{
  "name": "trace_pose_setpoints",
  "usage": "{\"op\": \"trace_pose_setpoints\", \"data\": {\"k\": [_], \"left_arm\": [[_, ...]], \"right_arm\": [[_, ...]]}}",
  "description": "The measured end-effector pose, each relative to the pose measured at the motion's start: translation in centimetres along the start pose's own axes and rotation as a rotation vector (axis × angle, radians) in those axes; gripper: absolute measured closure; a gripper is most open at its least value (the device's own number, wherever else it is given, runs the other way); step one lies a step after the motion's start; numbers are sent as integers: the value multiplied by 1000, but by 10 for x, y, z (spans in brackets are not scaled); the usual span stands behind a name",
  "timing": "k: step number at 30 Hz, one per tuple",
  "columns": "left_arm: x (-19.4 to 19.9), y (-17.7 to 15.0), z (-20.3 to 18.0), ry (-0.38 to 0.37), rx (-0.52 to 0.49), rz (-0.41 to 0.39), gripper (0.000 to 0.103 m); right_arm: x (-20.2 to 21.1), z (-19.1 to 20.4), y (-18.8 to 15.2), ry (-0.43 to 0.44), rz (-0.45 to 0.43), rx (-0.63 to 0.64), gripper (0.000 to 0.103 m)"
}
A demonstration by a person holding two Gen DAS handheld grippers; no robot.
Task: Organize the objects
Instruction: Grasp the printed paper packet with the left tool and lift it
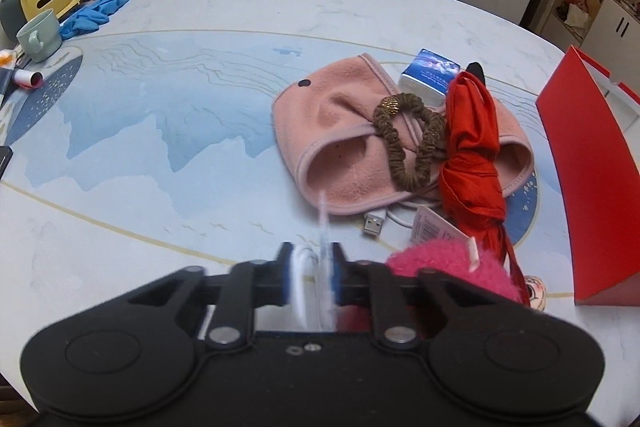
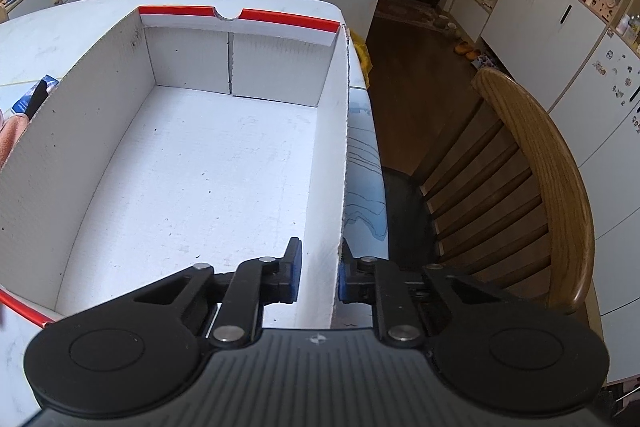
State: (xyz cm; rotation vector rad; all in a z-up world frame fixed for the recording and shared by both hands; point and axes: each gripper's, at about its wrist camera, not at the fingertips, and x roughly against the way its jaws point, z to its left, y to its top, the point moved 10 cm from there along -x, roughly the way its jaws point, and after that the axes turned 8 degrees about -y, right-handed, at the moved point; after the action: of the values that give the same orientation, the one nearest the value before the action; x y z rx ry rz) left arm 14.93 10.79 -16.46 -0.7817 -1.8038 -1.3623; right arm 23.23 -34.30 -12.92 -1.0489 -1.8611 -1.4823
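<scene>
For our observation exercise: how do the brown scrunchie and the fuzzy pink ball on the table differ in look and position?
The brown scrunchie is an open ruched ring with a gold bead; the fuzzy pink ball is a solid fluffy lump with a tag. The scrunchie lies on the pink hat; the ball sits nearer the camera, beside the hat. Both are soft.
</scene>
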Motion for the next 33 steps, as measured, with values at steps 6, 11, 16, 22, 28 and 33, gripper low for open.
{"op": "trace_pose_setpoints", "data": {"k": [6,11,16,22,28,33], "left_arm": [[10,3,-7,2,-34,-19,102],[27,14,-14,3,-45,-43,102],[51,33,-28,-13,-62,-91,102],[67,55,-71,-77,-124,-131,102],[66,70,-134,-163,-209,-142,102],[61,72,-193,-227,-286,-135,102]], "right_arm": [[-2,-3,0,6,2,-8,95],[-1,-3,1,21,-3,-8,96],[0,-3,1,42,-3,-12,98],[3,-1,1,74,-9,-6,98],[3,0,0,98,-14,3,98],[2,-2,1,108,-8,5,98]]}}
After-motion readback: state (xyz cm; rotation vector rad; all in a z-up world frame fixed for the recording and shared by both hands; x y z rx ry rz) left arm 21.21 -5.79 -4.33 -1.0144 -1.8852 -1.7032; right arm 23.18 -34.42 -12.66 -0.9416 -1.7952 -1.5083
